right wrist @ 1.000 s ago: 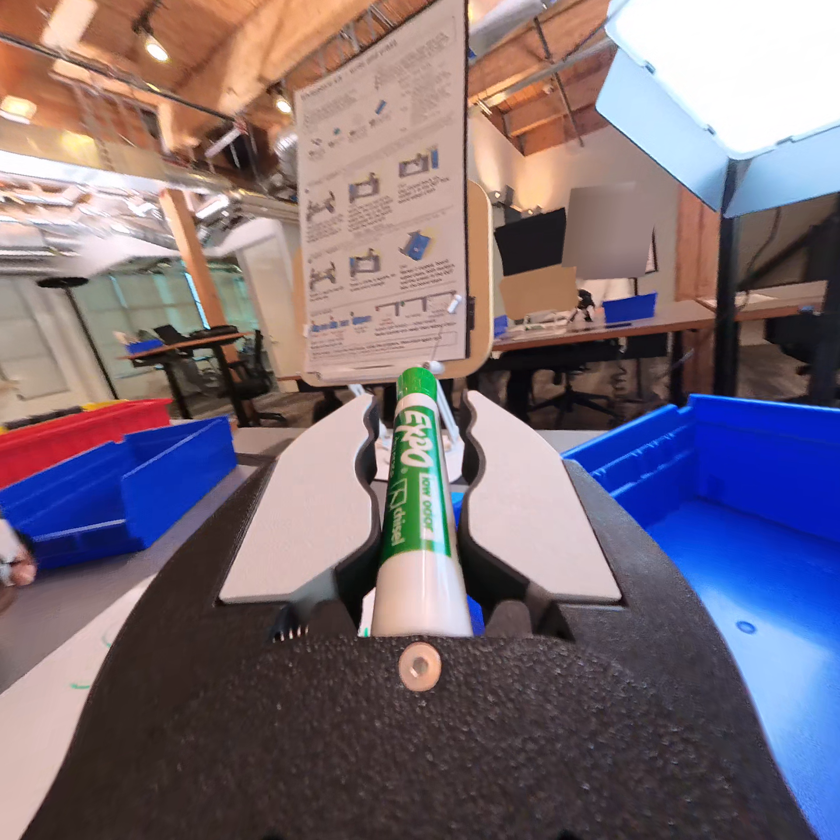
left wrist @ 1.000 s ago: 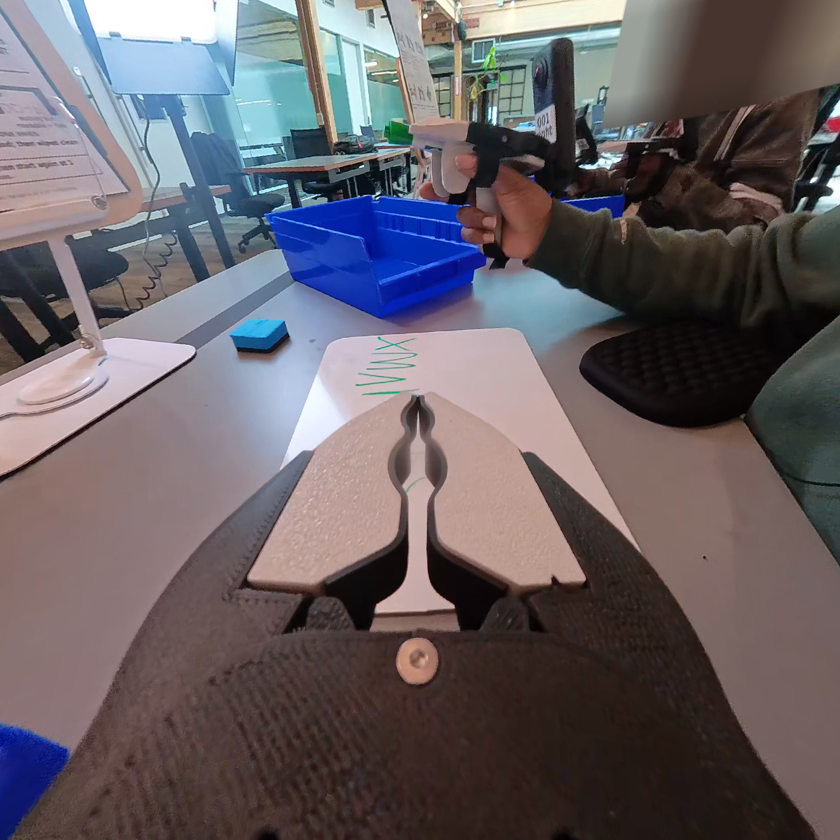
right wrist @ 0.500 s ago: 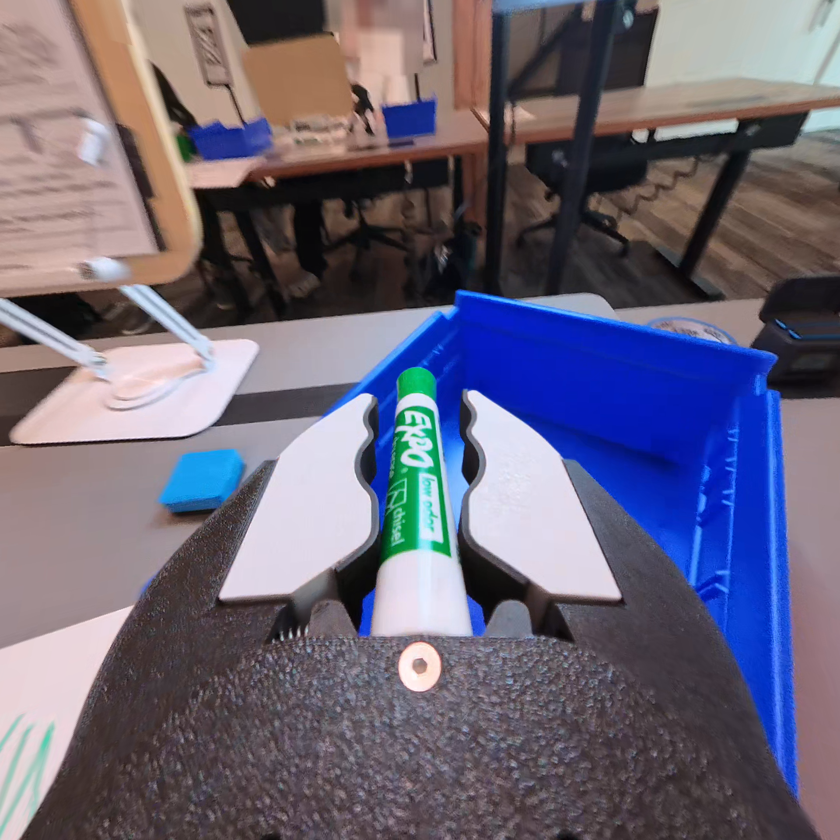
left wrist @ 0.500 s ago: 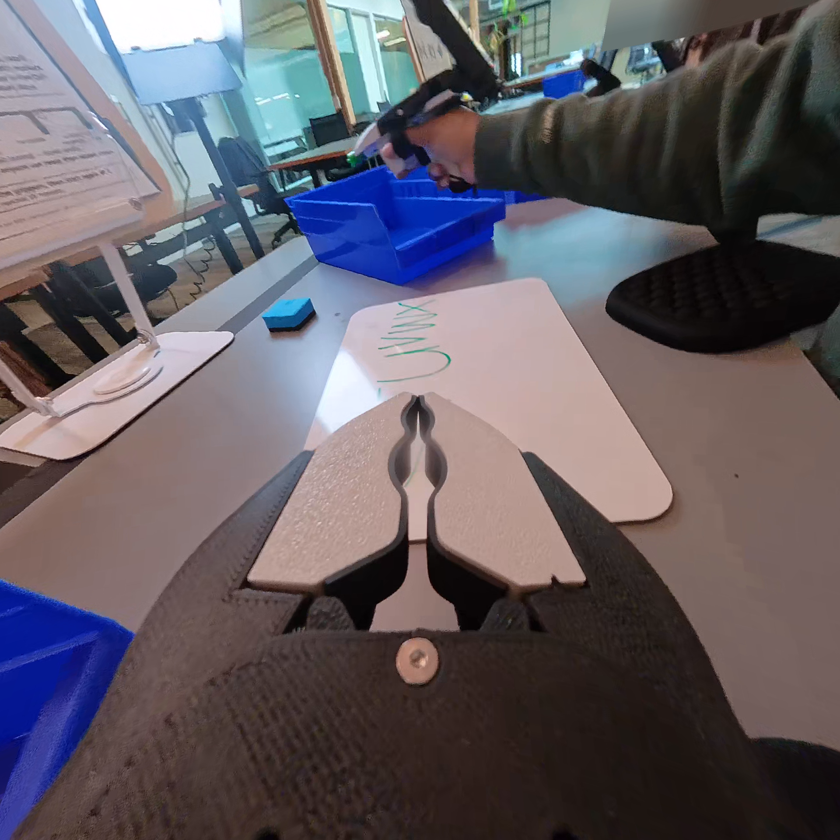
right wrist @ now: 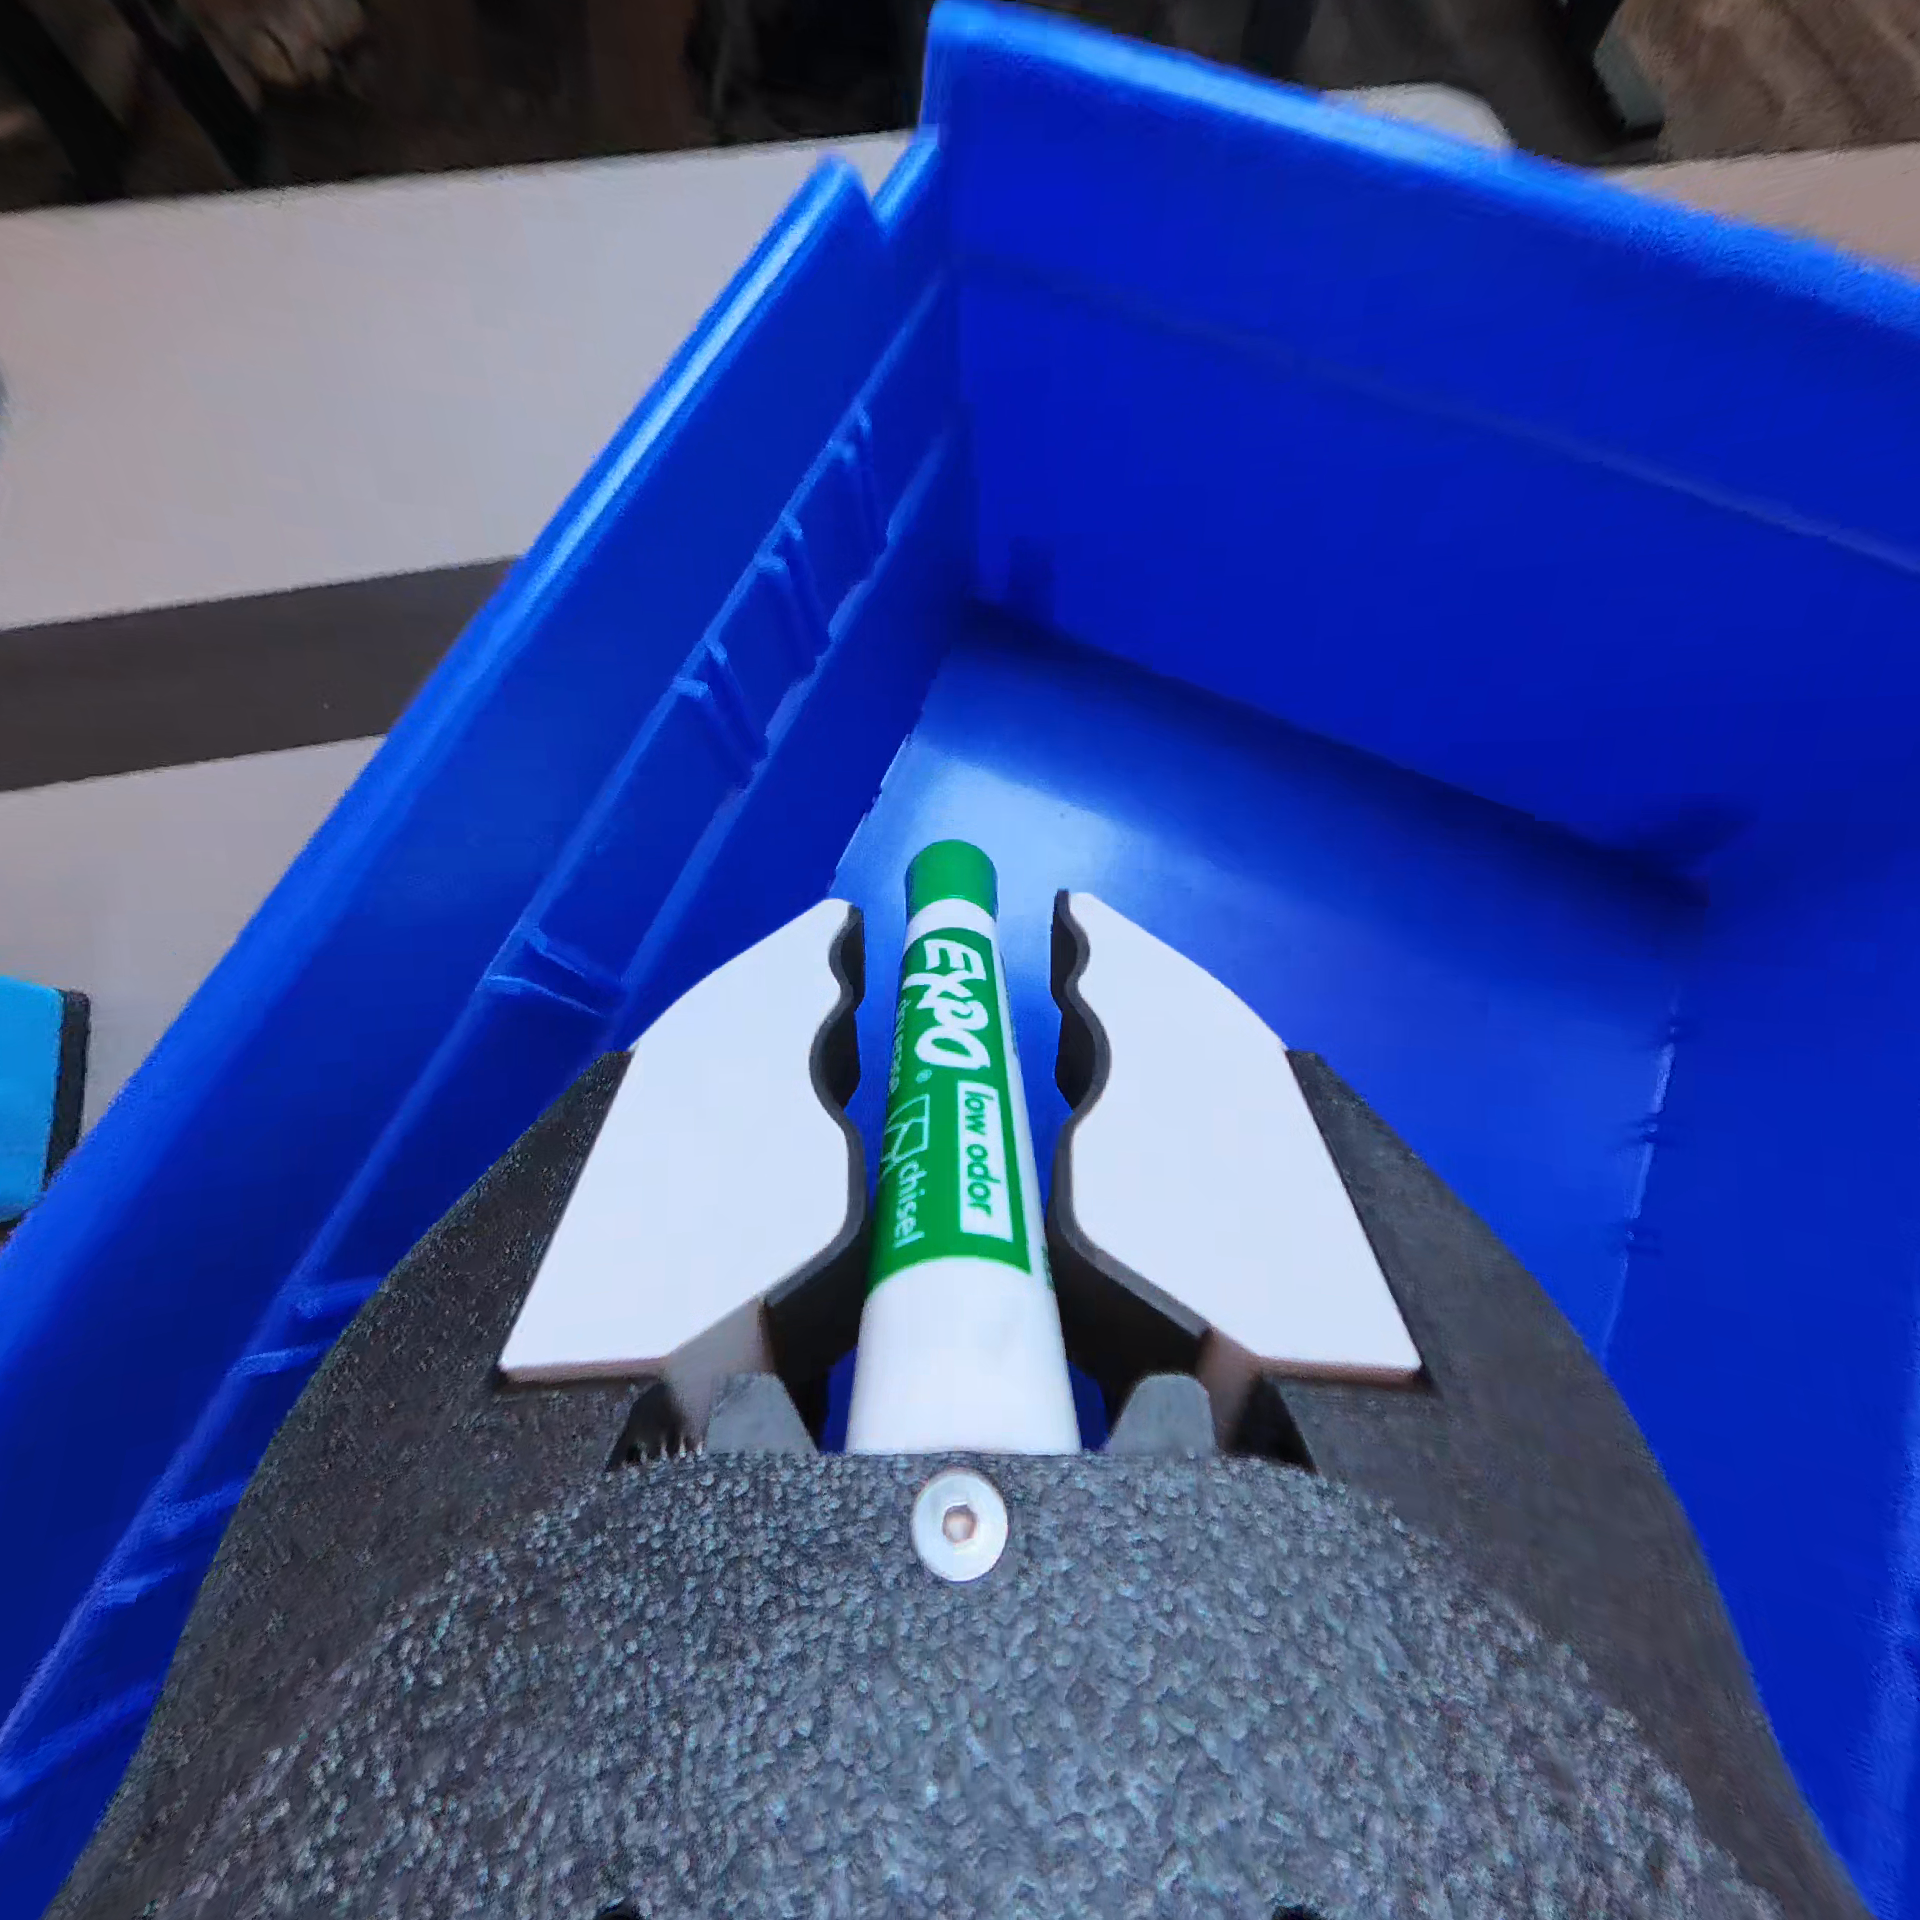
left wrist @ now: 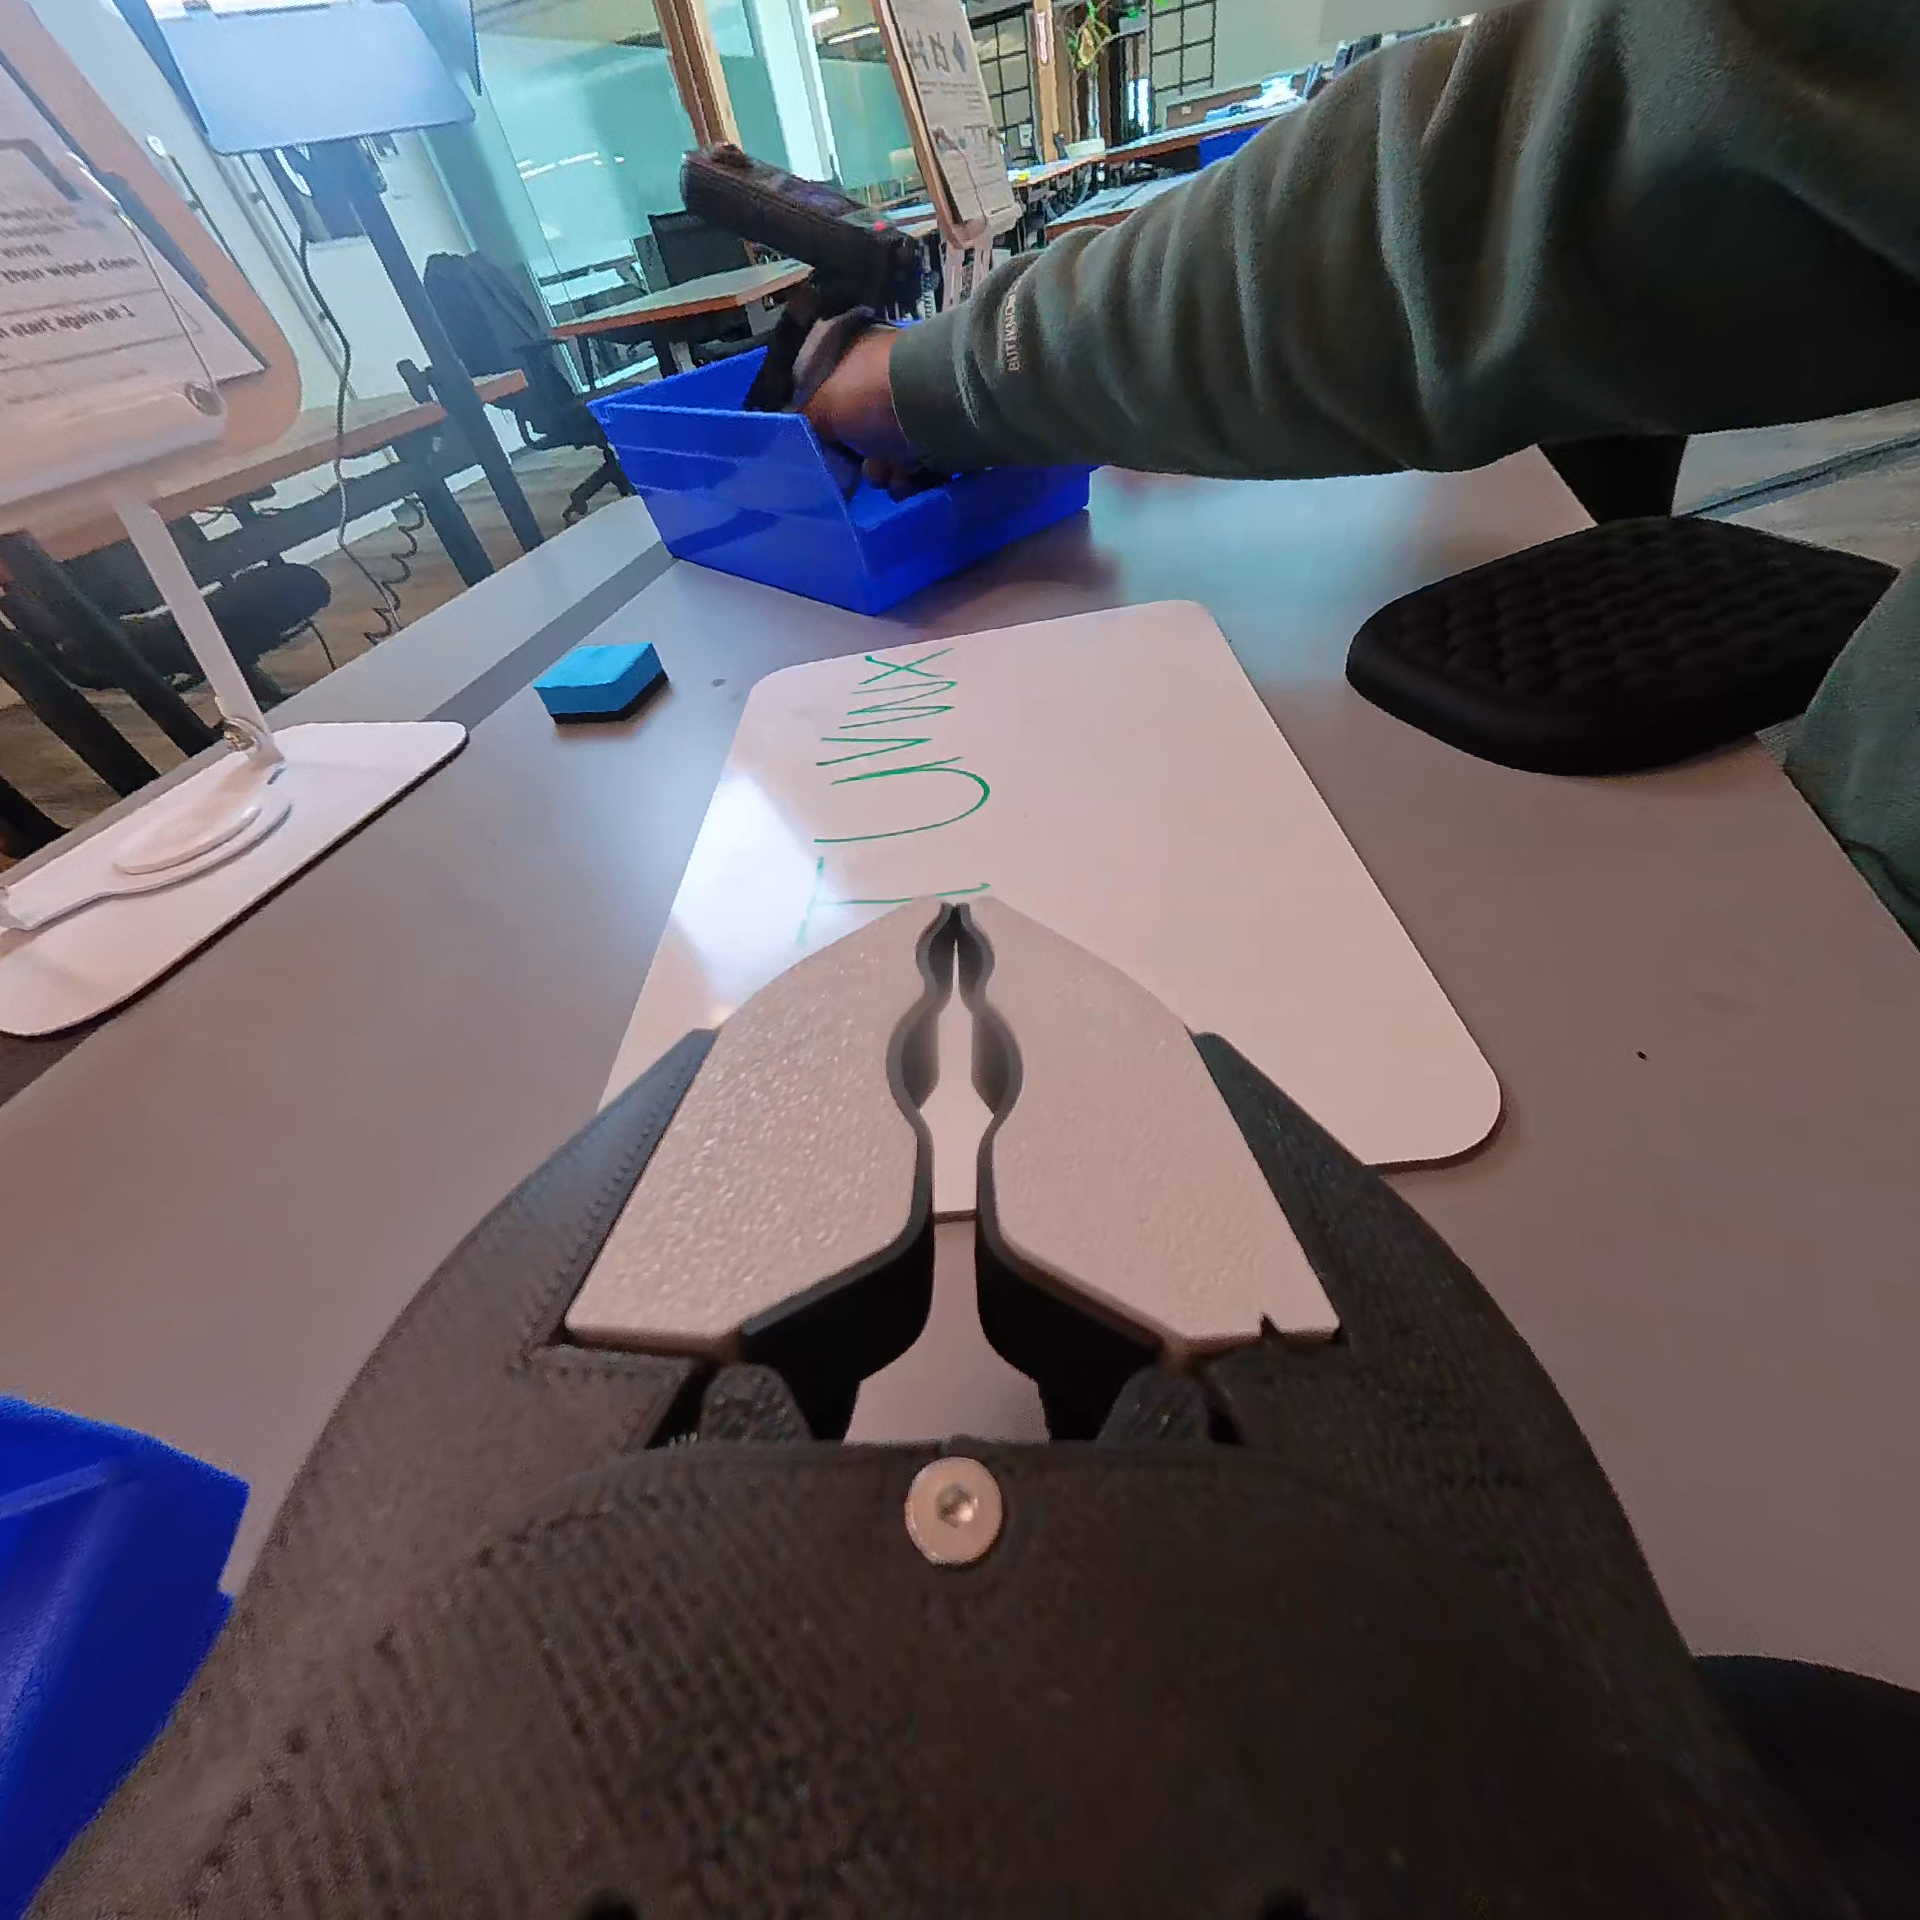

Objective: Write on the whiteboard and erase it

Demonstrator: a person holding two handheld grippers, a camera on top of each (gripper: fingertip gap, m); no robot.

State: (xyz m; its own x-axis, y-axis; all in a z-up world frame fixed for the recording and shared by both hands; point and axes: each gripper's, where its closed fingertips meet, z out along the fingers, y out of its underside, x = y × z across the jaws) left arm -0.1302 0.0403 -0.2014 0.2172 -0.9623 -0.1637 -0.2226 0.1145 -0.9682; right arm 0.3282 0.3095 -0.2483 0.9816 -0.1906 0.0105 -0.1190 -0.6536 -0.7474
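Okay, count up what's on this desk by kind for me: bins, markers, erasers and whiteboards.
Blue plastic bins: 2
Green-and-white dry-erase marker: 1
Blue-topped foam eraser: 1
Flat white whiteboard: 1
Total: 5

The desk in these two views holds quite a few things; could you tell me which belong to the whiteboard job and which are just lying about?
Part of the job:
- whiteboard, green marks on it
- green marker, between the right gripper fingers, inside the blue bin
- blue eraser, on the desk
- left gripper, empty

Lying about:
- black pad
- white sign stand
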